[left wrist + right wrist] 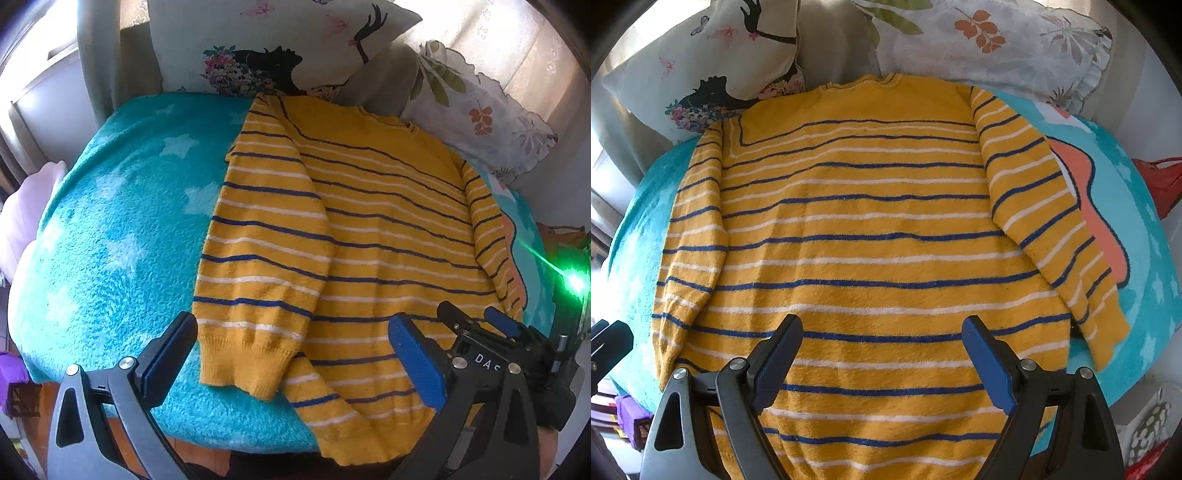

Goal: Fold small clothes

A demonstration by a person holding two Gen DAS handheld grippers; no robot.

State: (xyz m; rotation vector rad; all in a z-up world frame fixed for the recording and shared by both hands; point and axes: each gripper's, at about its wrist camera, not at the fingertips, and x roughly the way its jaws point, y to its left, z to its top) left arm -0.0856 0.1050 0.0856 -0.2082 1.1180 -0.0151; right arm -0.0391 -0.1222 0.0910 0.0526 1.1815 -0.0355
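My fingers (988, 363) carry matt blue rubbery pads on dull black plastic, with bright metal screws. The sweater (871, 229) is fuzzy, soft knit, ribbed at the cuff. The blanket (110, 240) beneath is shaggy matt fleece.

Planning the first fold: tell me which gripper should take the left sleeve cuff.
Left. The left gripper, open, hovers around that cuff; the right gripper sits over the sweater hem's middle.
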